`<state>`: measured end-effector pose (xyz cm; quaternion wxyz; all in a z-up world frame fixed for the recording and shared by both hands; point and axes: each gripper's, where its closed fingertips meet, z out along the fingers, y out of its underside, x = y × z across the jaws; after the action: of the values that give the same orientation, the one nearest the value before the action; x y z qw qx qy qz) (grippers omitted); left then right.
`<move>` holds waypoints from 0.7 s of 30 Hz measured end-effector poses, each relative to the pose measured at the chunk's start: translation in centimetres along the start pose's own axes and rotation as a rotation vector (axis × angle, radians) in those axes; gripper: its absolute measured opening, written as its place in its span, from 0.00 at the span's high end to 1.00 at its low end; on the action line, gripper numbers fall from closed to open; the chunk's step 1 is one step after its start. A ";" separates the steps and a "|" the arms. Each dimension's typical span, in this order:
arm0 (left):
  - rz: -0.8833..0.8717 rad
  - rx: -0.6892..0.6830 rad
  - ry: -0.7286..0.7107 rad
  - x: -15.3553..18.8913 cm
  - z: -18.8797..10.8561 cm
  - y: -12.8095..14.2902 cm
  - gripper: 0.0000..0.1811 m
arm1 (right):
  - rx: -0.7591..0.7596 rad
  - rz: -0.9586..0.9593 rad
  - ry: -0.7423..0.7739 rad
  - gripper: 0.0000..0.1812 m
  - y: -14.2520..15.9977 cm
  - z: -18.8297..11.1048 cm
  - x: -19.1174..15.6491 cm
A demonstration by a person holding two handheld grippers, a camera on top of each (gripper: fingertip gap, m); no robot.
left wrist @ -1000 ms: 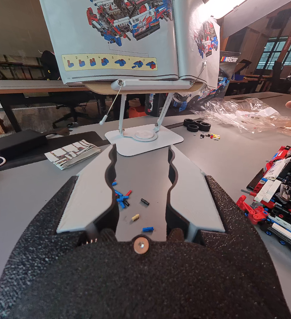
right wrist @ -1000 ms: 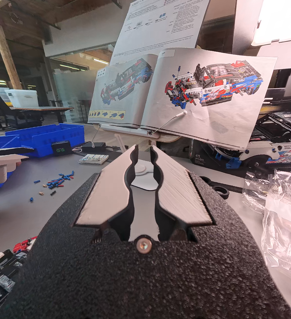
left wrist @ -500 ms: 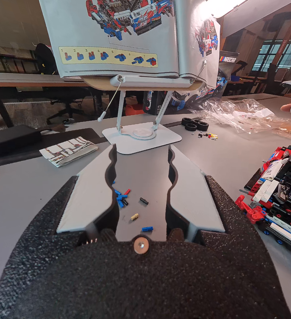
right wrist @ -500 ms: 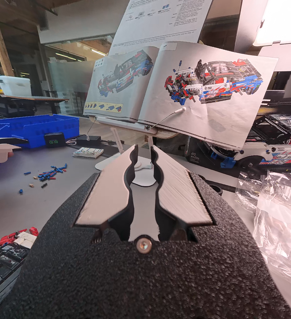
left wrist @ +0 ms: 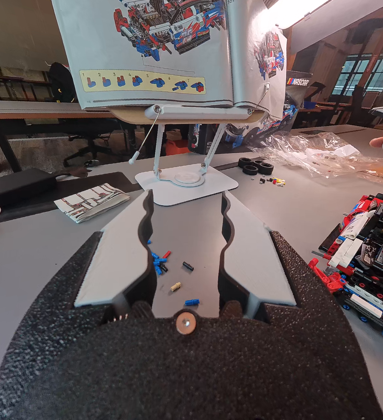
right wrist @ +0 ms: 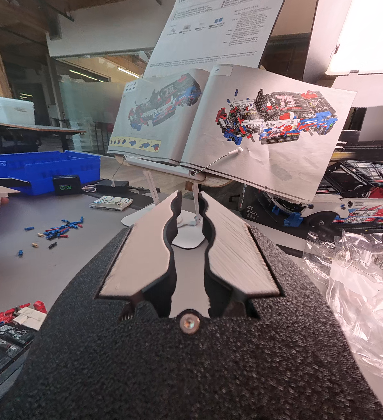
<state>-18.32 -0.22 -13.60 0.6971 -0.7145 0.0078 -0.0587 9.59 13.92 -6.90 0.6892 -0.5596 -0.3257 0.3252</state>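
The left gripper (left wrist: 186, 200) hangs above the grey table (left wrist: 26, 261) with its jaws spread wide and nothing between them. Framed in that gap lies a scatter of small pins (left wrist: 161, 263): a blue and red cluster at about 9 o'clock against the left finger, a black pin (left wrist: 188, 266) near the centre lying slantwise from 10 to 4 o'clock, a tan pin (left wrist: 175, 286) below it, and a blue pin (left wrist: 192, 301) at 6 o'clock lying nearly crosswise to the fingers. These pins are the things nearest this gripper, directly beneath and ahead of it. At 12 o'clock stands the white book stand (left wrist: 186, 181) carrying the open instruction booklet (left wrist: 154, 54); a folded leaflet (left wrist: 90, 202) lies at 10 o'clock, black tyres (left wrist: 255, 166) at 1 o'clock, crumpled plastic bags (left wrist: 318, 154) beyond them, and a partly built toy car (left wrist: 368, 261) at 3 o'clock. The right gripper (right wrist: 190, 200) is raised, its jaws only narrowly parted and empty, pointing at the stand's base. From it the pins (right wrist: 58, 230) lie well off at 9 o'clock, so the left gripper is much the nearer. A blue bin (right wrist: 42, 168) sits at 10 o'clock.
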 end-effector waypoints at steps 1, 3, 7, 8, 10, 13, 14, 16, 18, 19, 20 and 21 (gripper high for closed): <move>0.003 0.001 0.000 0.0 0.0 0.0 0.68 | 0.000 -0.008 0.006 0.93 0.0 0.0 0.0; 0.007 0.002 0.002 0.1 0.0 -0.1 0.67 | 0.003 -0.011 0.011 0.93 -0.1 -0.1 0.0; 0.031 0.011 -0.021 -0.1 0.2 -0.4 0.70 | 0.005 -0.021 0.012 0.93 -0.3 -0.1 -0.1; 0.040 0.022 -0.040 -0.5 0.4 -0.7 0.71 | 0.005 -0.028 0.017 0.93 -0.4 0.0 0.0; 0.059 0.045 -0.067 -1.1 1.1 -1.7 0.73 | 0.007 -0.022 0.019 0.93 -0.5 -0.1 0.2; 0.082 0.078 -0.085 -1.6 3.0 -3.5 0.78 | 0.010 0.003 0.014 0.93 -0.5 -0.1 0.1; 0.101 0.088 -0.093 -1.8 3.8 -4.2 0.79 | 0.010 0.002 0.014 0.93 -0.5 -0.1 0.1; 0.136 0.103 -0.128 -2.7 5.6 -5.4 0.82 | 0.009 -0.003 0.012 0.93 -0.5 -0.1 0.0; 0.133 0.127 -0.153 -3.7 7.5 -6.7 0.85 | 0.006 -0.012 0.010 0.93 -0.4 -0.1 -0.1; 0.127 0.136 -0.167 -4.4 8.5 -7.2 0.86 | 0.004 -0.018 0.011 0.93 -0.3 -0.1 -0.1; 0.123 0.136 -0.179 -5.0 9.5 -7.4 0.87 | 0.002 -0.020 0.011 0.93 -0.2 -0.1 -0.2; 0.119 0.138 -0.192 -5.6 10.4 -7.7 0.88 | 0.000 -0.020 0.010 0.94 -0.1 -0.1 -0.2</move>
<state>-23.49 10.86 -6.56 0.7444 -0.6655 -0.0208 0.0512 9.54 13.69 -6.79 0.6941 -0.5580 -0.3277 0.3154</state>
